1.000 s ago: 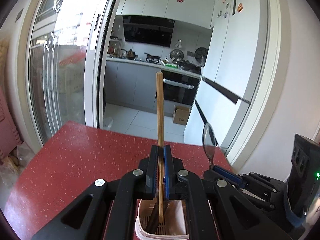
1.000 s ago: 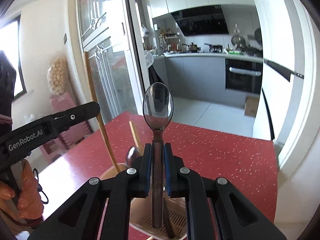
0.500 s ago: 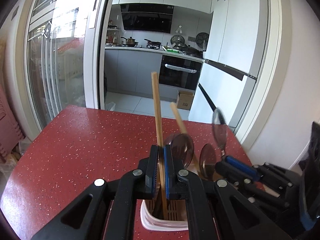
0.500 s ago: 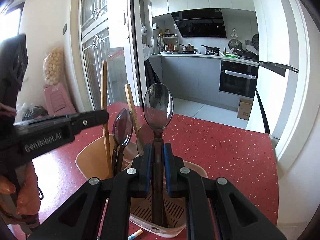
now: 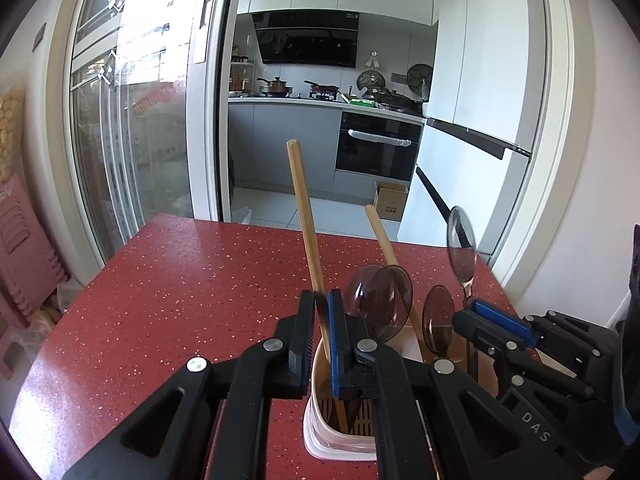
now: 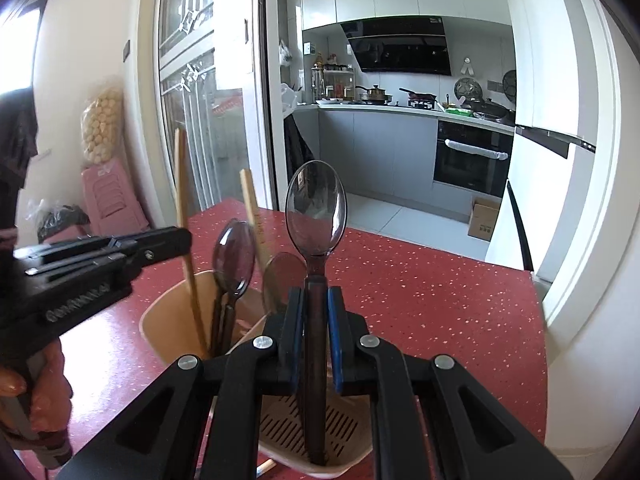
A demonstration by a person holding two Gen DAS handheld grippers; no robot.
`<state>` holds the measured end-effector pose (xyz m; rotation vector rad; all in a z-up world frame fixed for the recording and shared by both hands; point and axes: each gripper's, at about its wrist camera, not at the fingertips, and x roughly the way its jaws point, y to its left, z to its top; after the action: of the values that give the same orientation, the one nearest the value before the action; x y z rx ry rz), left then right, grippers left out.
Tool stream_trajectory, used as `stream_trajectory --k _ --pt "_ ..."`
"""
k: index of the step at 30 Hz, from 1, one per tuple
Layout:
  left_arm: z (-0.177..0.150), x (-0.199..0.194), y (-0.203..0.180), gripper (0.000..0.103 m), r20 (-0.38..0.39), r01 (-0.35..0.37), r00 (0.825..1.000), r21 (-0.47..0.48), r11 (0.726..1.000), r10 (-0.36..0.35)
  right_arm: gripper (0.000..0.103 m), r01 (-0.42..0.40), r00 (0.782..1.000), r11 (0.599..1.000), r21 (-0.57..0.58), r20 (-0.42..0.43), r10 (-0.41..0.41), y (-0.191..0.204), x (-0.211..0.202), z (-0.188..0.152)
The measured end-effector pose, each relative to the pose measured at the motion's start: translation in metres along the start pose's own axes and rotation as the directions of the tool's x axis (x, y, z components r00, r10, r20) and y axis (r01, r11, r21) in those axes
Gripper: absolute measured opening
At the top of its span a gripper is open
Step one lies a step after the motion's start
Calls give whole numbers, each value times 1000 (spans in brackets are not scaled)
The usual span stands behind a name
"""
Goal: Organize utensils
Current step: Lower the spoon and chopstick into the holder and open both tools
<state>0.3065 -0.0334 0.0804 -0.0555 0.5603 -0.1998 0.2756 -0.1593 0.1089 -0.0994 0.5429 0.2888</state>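
Observation:
A beige utensil holder (image 5: 316, 436) (image 6: 160, 316) stands on the red table. My left gripper (image 5: 320, 300) is shut on a wooden chopstick (image 5: 304, 216) that leans left, with its lower end inside the holder. My right gripper (image 6: 316, 296) is shut on the handle of a clear brown spoon (image 6: 316, 212), which stands upright with its foot on the holder's slotted floor. In the holder stand a second chopstick (image 5: 380, 236) and two brown spoons (image 5: 380, 300). The left view shows the right gripper (image 5: 500, 320) to its right. The right view shows the left gripper (image 6: 120, 256) to its left.
The red speckled table (image 5: 180, 288) ends ahead at an open doorway to a kitchen. A glass sliding door stands at the left and a white fridge (image 5: 480, 80) at the right. A hand in an orange glove (image 6: 16, 384) holds the left tool. A small white stick (image 6: 266, 468) lies by the holder.
Both grippers have sunk toward the holder. The chopstick's and the spoon's lower ends now reach deeper inside it, and the chopstick has tipped to the left.

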Motion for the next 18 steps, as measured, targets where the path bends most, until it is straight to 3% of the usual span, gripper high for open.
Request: stream_trajectory --k 6,8,10,11,18 --pt "-3 1 2 36 -16 1 1000 -11 1000 -1 14 -43 998 999 -9 -39 43 1 -1 -6" --pt "-3 2 3 36 -23 3 1000 -12 1000 -4 20 -51 998 999 13 -47 52 -2 -2 -5" --pt "-3 2 3 36 -22 -1 1000 -1 1000 1 35 -59 997 997 42 -39 60 -7 -6 -2" --pt "-3 2 2 36 -22 -4 1000 5 1000 4 38 -65 997 996 60 -31 67 -10 -8 -1" --pt "-2 2 -3 36 -23 -22 999 34 999 22 39 -76 997 989 123 -13 78 -24 -25 -1"
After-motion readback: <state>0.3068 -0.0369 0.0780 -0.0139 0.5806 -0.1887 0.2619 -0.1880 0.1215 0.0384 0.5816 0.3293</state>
